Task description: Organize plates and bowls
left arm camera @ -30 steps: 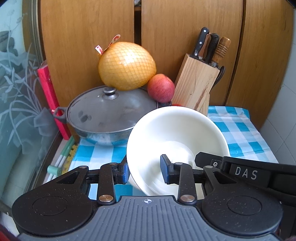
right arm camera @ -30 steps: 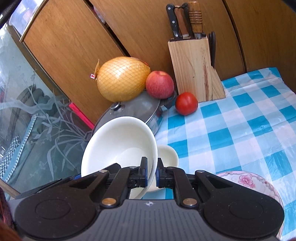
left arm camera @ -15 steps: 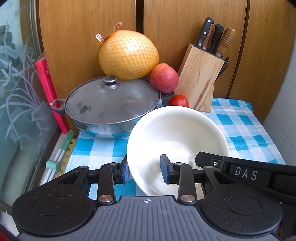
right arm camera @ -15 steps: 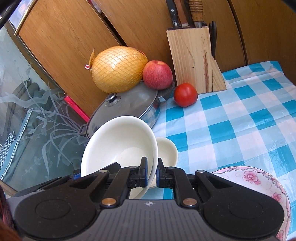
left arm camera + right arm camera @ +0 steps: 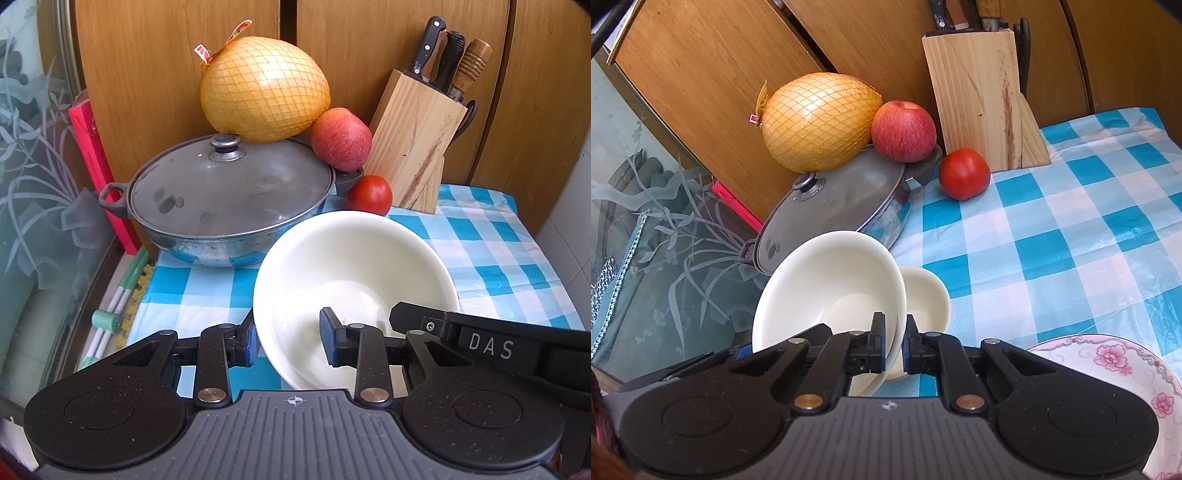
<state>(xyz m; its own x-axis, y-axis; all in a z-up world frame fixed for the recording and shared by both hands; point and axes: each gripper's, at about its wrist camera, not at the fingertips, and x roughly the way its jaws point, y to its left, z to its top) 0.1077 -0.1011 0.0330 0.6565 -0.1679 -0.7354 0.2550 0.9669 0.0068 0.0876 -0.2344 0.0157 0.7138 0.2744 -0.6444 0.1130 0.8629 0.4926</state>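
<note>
A large white bowl (image 5: 827,288) is tilted and lifted, with my right gripper (image 5: 894,347) shut on its right rim. It also shows in the left wrist view (image 5: 354,266). My left gripper (image 5: 290,341) is open, its jaws either side of the bowl's left rim without clamping it. A smaller white bowl (image 5: 923,299) sits on the checked cloth just behind and right of the big one. A pink flowered plate (image 5: 1115,369) lies at the lower right of the right wrist view.
A lidded steel pot (image 5: 229,199) stands behind the bowls, with a netted pomelo (image 5: 264,88) and an apple (image 5: 340,138) on it. A tomato (image 5: 369,195) and knife block (image 5: 417,140) stand to its right. A glass panel (image 5: 33,184) is at left.
Both grippers and the large bowl have drawn back and down slightly from the pot; the tomato has come into the left view. The grip is unchanged.
</note>
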